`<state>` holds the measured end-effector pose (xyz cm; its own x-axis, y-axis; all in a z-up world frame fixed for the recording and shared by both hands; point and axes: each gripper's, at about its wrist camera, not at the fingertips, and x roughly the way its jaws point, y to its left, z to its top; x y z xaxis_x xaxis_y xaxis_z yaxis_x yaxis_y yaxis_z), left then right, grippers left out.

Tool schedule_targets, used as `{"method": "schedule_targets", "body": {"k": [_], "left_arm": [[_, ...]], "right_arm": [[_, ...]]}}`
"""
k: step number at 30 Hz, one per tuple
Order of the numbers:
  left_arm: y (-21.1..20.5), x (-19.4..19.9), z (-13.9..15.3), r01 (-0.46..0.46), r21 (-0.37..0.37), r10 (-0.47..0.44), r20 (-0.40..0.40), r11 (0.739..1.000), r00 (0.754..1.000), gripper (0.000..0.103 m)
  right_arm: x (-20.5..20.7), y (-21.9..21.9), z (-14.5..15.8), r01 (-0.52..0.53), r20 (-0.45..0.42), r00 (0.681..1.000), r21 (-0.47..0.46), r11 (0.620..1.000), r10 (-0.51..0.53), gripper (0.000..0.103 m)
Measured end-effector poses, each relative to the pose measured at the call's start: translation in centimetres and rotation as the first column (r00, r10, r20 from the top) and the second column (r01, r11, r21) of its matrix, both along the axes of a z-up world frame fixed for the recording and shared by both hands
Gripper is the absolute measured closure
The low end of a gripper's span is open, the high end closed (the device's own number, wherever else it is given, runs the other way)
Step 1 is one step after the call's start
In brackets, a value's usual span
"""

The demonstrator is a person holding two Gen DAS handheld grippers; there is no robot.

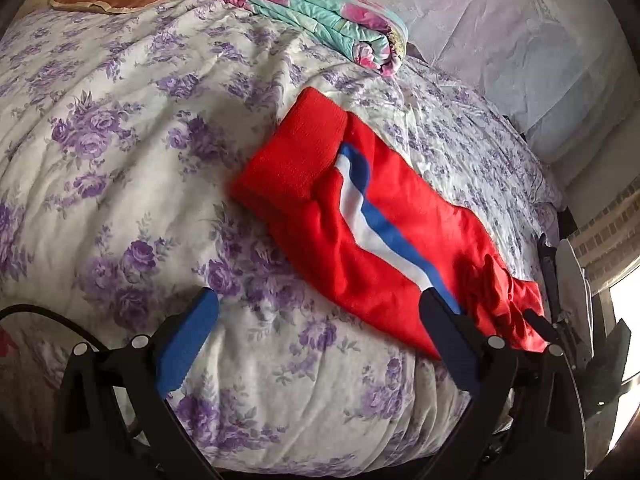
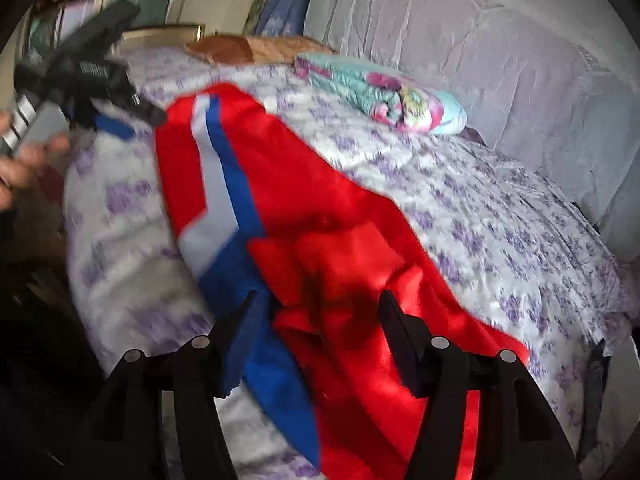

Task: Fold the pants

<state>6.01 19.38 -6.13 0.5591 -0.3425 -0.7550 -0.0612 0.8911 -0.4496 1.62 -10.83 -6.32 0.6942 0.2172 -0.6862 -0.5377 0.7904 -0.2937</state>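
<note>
The red pants [image 1: 360,216] lie on the floral bed [image 1: 120,140], short of the folded quilt [image 1: 320,12]. Both the left gripper [image 1: 320,332] and right gripper [image 2: 316,320] are spread, holding nothing. The slick fabric could bunch or slide off the bed edge if only one layer is pinched.

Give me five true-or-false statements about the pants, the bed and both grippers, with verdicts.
1. The pants are red with a blue and white stripe. True.
2. The pants hang from a hook. False: they lie on the floral bedspread.
3. The left gripper is open. True.
4. The right gripper is shut. False: its jaws stand apart over the red fabric.
5. A folded floral blanket lies beyond the pants. True.
</note>
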Motion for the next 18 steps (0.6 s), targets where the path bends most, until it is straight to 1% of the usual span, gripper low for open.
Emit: {"method": "schedule_targets", "body": {"k": [2,4,5,6,7,8,10,12,14,16,18], "left_arm": [[-0.1,0.0,-0.1,0.006,0.012,-0.006,0.0,1.0,1.0,0.005],[-0.2,-0.1,-0.1,0.006,0.014,-0.006,0.002,1.0,1.0,0.005],[-0.2,0.0,-0.1,0.005,0.014,-0.005,0.002,1.0,1.0,0.005],[-0.2,-0.1,-0.1,0.005,0.013,-0.005,0.001,1.0,1.0,0.005],[-0.2,-0.1,-0.1,0.005,0.014,-0.005,0.002,1.0,1.0,0.005],[-0.2,-0.1,-0.1,0.008,0.016,-0.008,0.003,1.0,1.0,0.005],[-0.3,-0.1,-0.1,0.013,0.019,-0.013,0.006,1.0,1.0,0.005],[-0.3,0.0,-0.1,0.017,0.021,-0.017,0.008,1.0,1.0,0.005],[-0.4,0.0,-0.1,0.019,0.02,-0.019,0.011,1.0,1.0,0.005],[-0.7,0.2,-0.1,0.022,0.023,-0.022,0.015,0.999,1.0,0.005],[-1.1,0.5,-0.3,0.022,0.035,-0.022,0.016,0.999,1.0,0.005]], "right_arm": [[0.3,0.4,-1.0,-0.004,-0.016,1.0,-0.021,1.0,0.004,0.042],[0.9,0.6,-1.8,0.006,-0.008,1.0,-0.048,0.999,-0.007,0.042],[1.5,0.5,-2.0,0.021,-0.031,0.999,-0.029,0.999,-0.022,0.053],[2.0,0.0,-2.0,0.041,-0.076,0.996,0.005,0.999,-0.041,0.072],[2.4,-0.9,-1.7,0.072,-0.104,0.992,0.027,0.997,-0.069,0.08],[2.4,-1.9,-1.2,0.094,-0.099,0.991,0.03,0.995,-0.091,0.088],[1.7,-4.5,0.4,0.148,-0.056,0.988,0.028,0.989,-0.146,0.089],[0.6,-7.6,2.4,0.212,-0.013,0.977,0.028,0.977,-0.211,0.09],[-0.6,-11.0,4.6,0.29,0.047,0.956,0.014,0.957,-0.29,0.09],[-1.5,-13.3,6.0,0.335,0.09,0.939,-0.004,0.942,-0.333,0.09],[-1.5,-13.9,5.5,0.323,0.062,0.945,-0.01,0.946,-0.321,0.089]]}}
